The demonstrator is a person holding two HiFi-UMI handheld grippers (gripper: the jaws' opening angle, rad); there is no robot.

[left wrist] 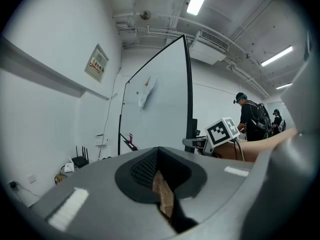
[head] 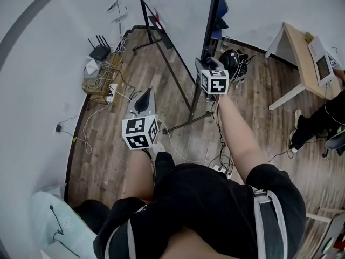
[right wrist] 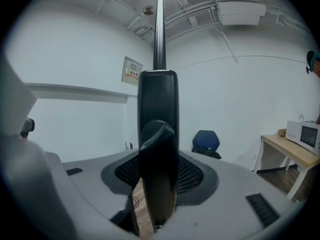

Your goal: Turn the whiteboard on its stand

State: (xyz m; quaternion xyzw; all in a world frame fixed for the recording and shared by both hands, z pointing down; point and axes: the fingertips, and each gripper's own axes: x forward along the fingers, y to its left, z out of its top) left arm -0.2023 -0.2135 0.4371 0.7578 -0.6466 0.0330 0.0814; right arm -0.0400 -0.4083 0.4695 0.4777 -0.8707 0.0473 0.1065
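The whiteboard [head: 182,20] stands on a black wheeled stand [head: 188,120], and I look at it from above. In the left gripper view the whiteboard [left wrist: 155,114] is turned at an angle, with its black side post nearest. My right gripper [head: 208,65] is shut on that side post [right wrist: 159,134], which fills the gap between its jaws [right wrist: 159,184]. My left gripper [head: 145,94] hangs to the left of the stand, clear of the board. Its jaws [left wrist: 161,184] are together with nothing in them, and only floor shows through the slit. The right gripper [left wrist: 196,142] shows at the post.
A router [head: 99,53], cables and a power strip [head: 111,92] lie by the left wall. Behind the board is a blue chair [head: 222,7] and black gear [head: 233,61]. A table [head: 299,63] with a microwave [head: 323,63] and a seated person [head: 323,123] are at the right.
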